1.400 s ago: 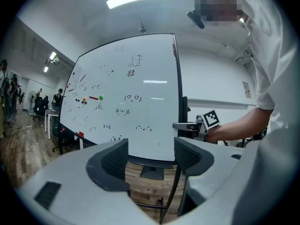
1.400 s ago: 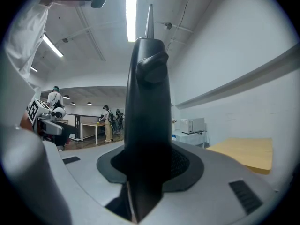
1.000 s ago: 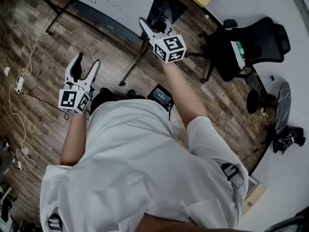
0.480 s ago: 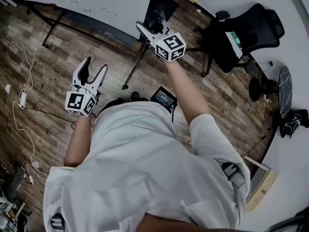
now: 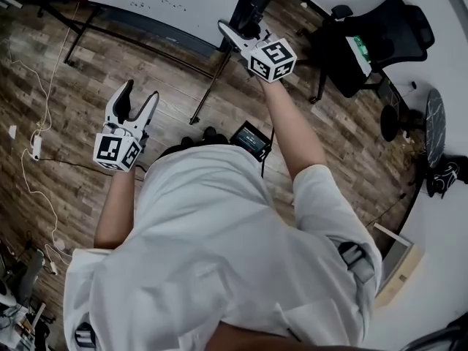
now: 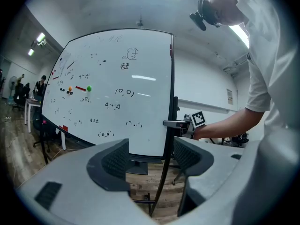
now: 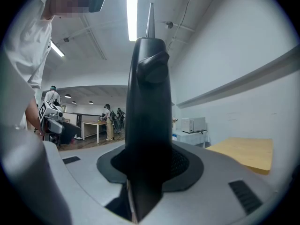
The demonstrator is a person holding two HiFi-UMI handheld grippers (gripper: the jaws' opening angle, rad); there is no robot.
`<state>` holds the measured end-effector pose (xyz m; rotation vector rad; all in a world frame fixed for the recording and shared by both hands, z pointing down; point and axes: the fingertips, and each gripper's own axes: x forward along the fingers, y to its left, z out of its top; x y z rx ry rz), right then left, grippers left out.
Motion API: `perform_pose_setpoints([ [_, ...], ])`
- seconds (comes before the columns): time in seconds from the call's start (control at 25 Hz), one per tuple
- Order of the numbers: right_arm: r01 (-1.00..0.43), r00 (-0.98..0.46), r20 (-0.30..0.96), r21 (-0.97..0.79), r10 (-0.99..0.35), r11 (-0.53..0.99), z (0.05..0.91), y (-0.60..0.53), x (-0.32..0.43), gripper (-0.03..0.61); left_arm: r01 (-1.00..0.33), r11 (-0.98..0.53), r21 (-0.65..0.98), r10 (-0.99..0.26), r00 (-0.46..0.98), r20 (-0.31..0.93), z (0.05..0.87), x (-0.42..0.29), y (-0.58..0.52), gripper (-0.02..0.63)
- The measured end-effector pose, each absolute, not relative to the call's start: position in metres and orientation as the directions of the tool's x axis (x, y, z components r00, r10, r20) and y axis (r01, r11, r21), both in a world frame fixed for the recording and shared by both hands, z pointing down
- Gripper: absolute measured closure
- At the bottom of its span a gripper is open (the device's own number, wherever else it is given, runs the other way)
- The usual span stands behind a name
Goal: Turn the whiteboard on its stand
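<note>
Head view, nearest first: the left gripper (image 5: pixel 137 95) is held out over the wooden floor (image 5: pixel 73 101), its jaws spread wide with nothing between them, well apart from the board. Farther out, the right gripper (image 5: pixel 238 35) is seen clamped on the black side frame (image 7: pixel 149 116) of the whiteboard (image 6: pixel 117 83), with a pad pressed to either side of it. The board is carried upright on its stand (image 5: pixel 208 93), the written face turned toward the left gripper. Beyond it an office chair (image 5: pixel 380 42) is parked. A hold on the edge is judged to be secured. The turn itself appears hardly begun, and swinging the board round on the stand is left to be done.
</note>
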<state>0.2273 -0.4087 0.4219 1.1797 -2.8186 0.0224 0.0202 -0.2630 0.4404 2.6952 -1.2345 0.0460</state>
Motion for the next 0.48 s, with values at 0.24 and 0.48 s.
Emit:
perform_pose_setpoints([
  [0.24, -0.712, -0.698, 0.088, 0.023, -0.711, 0.702, 0.423, -0.402, 0.223, 0.43, -0.743, -0.655, 0.14, -0.737, 0.668, 0.103, 0.444, 0.006, -0.254, 0.307],
  [0.48, -0.721, -0.69, 0.071, 0.026, -0.721, 0.692, 0.424, -0.394, 0.223, 0.43, -0.728, -0.67, 0.146, -0.723, 0.684, 0.096, 0.45, 0.001, -0.251, 0.307],
])
